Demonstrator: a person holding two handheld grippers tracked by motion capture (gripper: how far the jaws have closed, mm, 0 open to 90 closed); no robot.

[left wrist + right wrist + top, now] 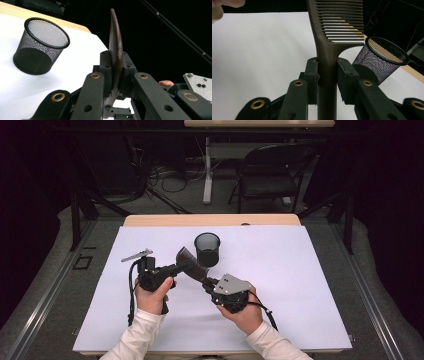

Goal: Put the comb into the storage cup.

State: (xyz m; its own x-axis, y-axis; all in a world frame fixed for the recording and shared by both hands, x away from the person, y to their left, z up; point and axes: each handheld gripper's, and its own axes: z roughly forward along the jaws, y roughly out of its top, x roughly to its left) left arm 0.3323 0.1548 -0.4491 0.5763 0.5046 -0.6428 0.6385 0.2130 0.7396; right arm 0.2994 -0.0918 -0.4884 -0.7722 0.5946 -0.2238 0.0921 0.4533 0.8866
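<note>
A dark brown comb (190, 261) is held above the white sheet, slanting from upper left to lower right. My left gripper (181, 266) is shut on it from the left. In the left gripper view the comb (115, 45) stands edge-on between the pads of the left gripper (115, 72). My right gripper (206, 283) grips the handle end from the lower right. In the right gripper view the comb (338, 25) rises teeth-up, and the pads of the right gripper (327, 75) press on both sides of its handle. A black mesh cup (207, 249) stands upright just behind the comb.
A white sheet (300, 285) covers most of the wooden table (210, 220). The mesh cup (41, 46) (382, 60) is close to both grippers. A black folding chair (270, 172) and cables sit on the floor beyond the table.
</note>
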